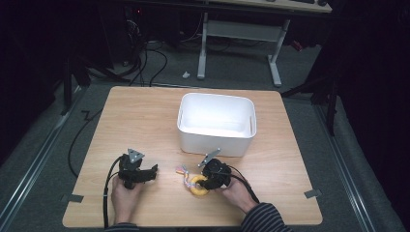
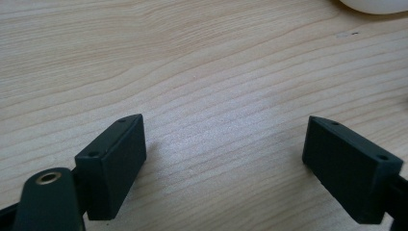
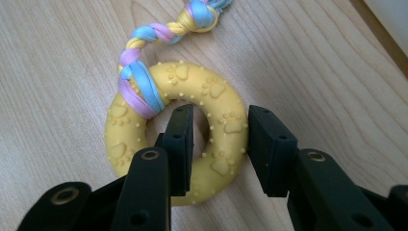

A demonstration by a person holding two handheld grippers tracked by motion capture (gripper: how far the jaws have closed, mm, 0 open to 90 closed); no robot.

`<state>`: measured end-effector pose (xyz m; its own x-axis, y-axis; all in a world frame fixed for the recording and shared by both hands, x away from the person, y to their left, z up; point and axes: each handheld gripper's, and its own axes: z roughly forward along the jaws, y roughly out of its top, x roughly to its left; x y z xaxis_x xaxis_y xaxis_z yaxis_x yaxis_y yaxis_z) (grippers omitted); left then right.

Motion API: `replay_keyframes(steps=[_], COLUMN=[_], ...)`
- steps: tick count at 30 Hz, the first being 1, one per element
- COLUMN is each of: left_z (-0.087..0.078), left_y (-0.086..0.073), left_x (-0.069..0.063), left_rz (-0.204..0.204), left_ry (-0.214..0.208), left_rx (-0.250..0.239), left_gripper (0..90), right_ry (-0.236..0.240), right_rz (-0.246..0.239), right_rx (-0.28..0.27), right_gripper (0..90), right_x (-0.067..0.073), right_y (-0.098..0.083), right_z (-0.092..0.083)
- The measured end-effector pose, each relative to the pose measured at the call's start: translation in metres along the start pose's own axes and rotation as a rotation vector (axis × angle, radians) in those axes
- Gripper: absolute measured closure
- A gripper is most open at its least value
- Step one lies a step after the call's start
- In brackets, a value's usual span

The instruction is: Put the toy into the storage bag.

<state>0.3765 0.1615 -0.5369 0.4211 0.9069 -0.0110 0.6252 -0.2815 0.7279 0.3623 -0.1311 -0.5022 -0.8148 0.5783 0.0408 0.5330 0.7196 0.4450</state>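
**A:** So where's the ring [image 3: 178, 130] sitting right now?

**B:** Flat on the table [image 1: 145, 121], near edge, a bit right of centre, just in front of the white bin [image 1: 216, 123]. Yellow rubber ring with paw prints, and a braided pastel rope [image 3: 159, 36] knotted on its far-left side, trailing off away from the person.

**A:** And the right gripper [image 3: 219, 144]?

**B:** Clamped on the ring's right side. One jaw sits inside the hole, the other on the outer rim, both pressing the rubber. Ring looks like it's lying on the wood.

**A:** Left gripper [image 2: 223, 154]?

**B:** Off to the left, well apart from the ring, resting low over bare table. Jaws spread wide, nothing between them but wood grain. A corner of the bin peeks in at the far right of its view.
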Motion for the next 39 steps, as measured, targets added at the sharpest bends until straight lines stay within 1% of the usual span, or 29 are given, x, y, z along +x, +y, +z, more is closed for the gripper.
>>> replay_keyframes(steps=[3, 8, 10, 12, 16, 19, 23, 26, 32, 36, 39], left_z=[0.000, 0.000, 0.000, 0.000, 0.000, 0.000, 0.000, 0.000, 0.000, 0.000, 0.000], left_y=[0.000, 0.000, 0.000, 0.000, 0.000, 0.000, 0.000, 0.000, 0.000, 0.000, 0.000], left_x=[0.000, 0.000, 0.000, 0.000, 0.000, 0.000, 0.000, 0.000, 0.000, 0.000, 0.000], left_rz=[0.001, 0.001, 0.001, 0.001, 0.002, 0.002, 0.002, 0.002, 0.002, 0.002, 0.002], left_ry=[0.000, 0.000, 0.000, 0.000, 0.000, 0.000, -0.001, -0.001, -0.001, -0.001, -0.001], left_rx=[0.000, 0.000, 0.000, 0.000, 0.000, 0.000, 0.000, 0.000, 0.000, 0.000, 0.000], left_gripper=[15.7, 15.7, 15.7, 15.7, 15.7, 15.7, 15.7, 15.7, 15.7, 15.7, 15.7], right_ry=[-0.015, -0.009, 0.000, 0.008, 0.027, 0.047, 0.054, 0.067, 0.061, 0.062, 0.051], right_rz=[-0.005, -0.004, 0.015, 0.021, 0.040, 0.054, 0.057, 0.063, 0.084, 0.099, 0.115], right_rx=[0.004, 0.001, 0.001, 0.000, -0.020, -0.036, -0.060, -0.065, -0.078, -0.100, -0.106], right_gripper=[64.9, 66.1, 66.4, 66.6, 67.1, 67.3, 67.5, 67.5, 67.5, 67.6, 67.6], right_x=[0.002, 0.000, -0.001, -0.003, -0.005, -0.008, -0.009, -0.012, -0.018, -0.023, -0.028], right_y=[0.000, 0.000, 0.000, 0.000, -0.001, -0.002, -0.004, -0.006, -0.015, -0.021, -0.025], right_z=[0.000, 0.000, 0.000, 0.000, -0.002, -0.005, -0.012, -0.015, -0.021, -0.029, -0.035])
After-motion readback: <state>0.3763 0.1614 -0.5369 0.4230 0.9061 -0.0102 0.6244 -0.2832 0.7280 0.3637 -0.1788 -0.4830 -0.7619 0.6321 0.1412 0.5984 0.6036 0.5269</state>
